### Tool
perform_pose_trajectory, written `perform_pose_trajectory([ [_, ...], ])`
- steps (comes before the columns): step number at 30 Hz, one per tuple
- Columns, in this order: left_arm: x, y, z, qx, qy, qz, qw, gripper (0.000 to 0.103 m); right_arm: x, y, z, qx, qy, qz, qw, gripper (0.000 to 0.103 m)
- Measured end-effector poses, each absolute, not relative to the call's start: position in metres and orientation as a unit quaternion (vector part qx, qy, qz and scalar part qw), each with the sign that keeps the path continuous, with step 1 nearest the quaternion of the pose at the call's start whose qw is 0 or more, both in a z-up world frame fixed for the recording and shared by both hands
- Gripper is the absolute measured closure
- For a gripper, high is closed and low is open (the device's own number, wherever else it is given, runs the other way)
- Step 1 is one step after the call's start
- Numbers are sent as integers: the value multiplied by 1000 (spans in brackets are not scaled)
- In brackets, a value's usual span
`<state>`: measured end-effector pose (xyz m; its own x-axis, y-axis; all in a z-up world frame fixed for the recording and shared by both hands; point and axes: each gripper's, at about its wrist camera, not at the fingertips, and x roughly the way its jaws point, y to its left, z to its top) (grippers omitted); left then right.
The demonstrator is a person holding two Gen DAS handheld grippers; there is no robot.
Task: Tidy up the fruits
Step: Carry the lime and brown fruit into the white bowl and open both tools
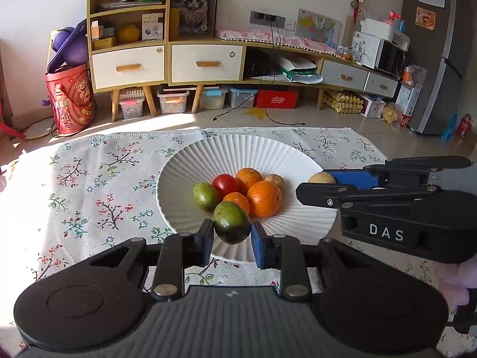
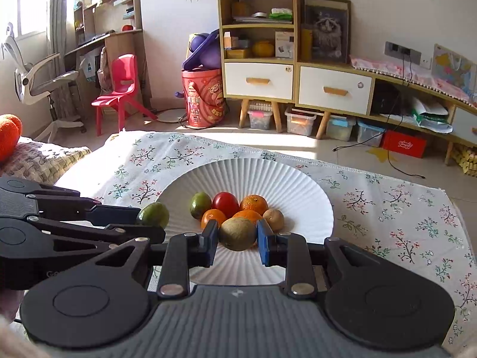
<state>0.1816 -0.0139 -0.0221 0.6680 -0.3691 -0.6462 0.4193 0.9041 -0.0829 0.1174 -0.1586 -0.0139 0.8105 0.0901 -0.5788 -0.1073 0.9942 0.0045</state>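
A white ribbed plate (image 1: 268,152) (image 2: 268,173) sits on the floral cloth and holds a red tomato (image 1: 224,182), a green fruit (image 1: 205,196), oranges (image 1: 263,198) and a small brown fruit (image 1: 275,180). My left gripper (image 1: 232,232) is shut on a dark green fruit (image 1: 232,222) above the plate's near rim; it also shows in the right wrist view (image 2: 153,214). My right gripper (image 2: 237,235) is shut on a brown-yellow fruit (image 2: 237,233), which also shows in the left wrist view (image 1: 321,177), over the plate's right side.
The floral tablecloth (image 1: 89,185) covers the table around the plate. Beyond the table's far edge are the floor, a shelf cabinet (image 1: 128,29), a red bucket (image 1: 71,101) and a red chair (image 2: 119,89).
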Motion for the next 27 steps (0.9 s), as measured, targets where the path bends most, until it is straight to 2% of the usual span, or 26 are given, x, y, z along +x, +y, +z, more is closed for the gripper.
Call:
perform_pose_trajectory([
  [27,200,-48,-48,36,372,-234,898,91,147,-183,-41,-30,331,5,943,78],
])
